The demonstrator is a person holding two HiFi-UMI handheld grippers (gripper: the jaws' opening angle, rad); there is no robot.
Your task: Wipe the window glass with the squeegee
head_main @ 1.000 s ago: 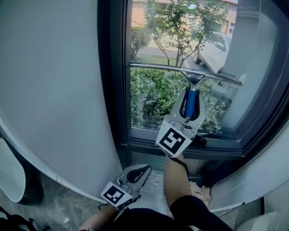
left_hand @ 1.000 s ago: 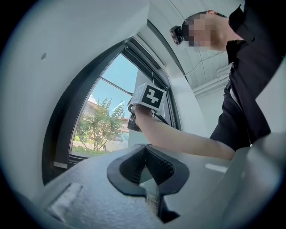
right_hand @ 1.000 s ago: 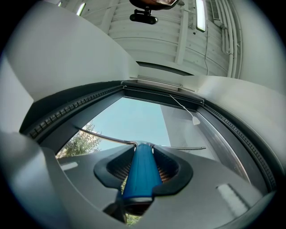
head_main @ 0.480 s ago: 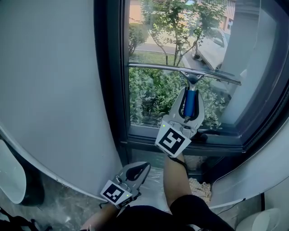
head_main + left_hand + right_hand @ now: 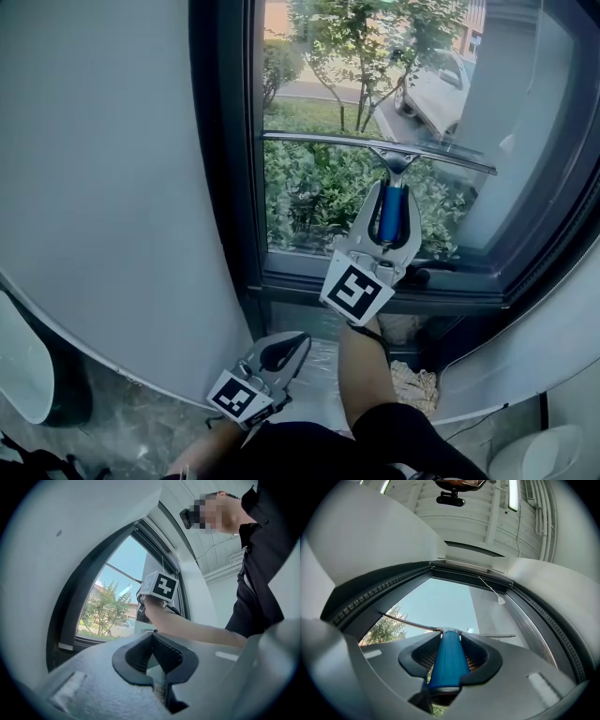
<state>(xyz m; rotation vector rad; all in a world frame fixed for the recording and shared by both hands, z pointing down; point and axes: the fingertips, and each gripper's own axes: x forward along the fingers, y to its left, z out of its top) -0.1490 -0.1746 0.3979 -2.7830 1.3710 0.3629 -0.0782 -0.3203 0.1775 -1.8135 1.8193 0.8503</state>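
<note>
Blue plastic forms the handle [image 5: 391, 214] of the squeegee [image 5: 396, 161]. It lies lengthwise between the fingers of the right gripper [image 5: 395, 194], which are closed firmly on it. The right gripper view shows the ribbed pads [image 5: 474, 654] pressed against both sides of the handle.

From the top of the handle a short metal neck leads to the long thin blade [image 5: 319, 140]. The blade lies across the window glass [image 5: 309, 75] almost level, its right end a little lower than its left. Its left end is just beside the dark window frame [image 5: 223, 141], and the rest stretches far across the pane to the right. The blade is well above the lower sill [image 5: 469, 302].

The right gripper's marker cube [image 5: 356, 291] faces the head camera. Below it the person's right forearm [image 5: 366, 370] extends from the bottom edge of the view up to the gripper.

The left gripper [image 5: 298, 343] is held low, below the sill and to the left of that forearm. It is near the grey floor [image 5: 141, 427] and well apart from the squeegee. Its fingers are closed, their tips touching, with nothing between them. Its own view looks up at the raised right arm and marker cube in front of the window.

Through the glass stand a leafy tree [image 5: 356, 37], green shrubs [image 5: 309, 202] and a white car [image 5: 436, 84]. Left of the frame is a smooth pale grey wall [image 5: 103, 187].
</note>
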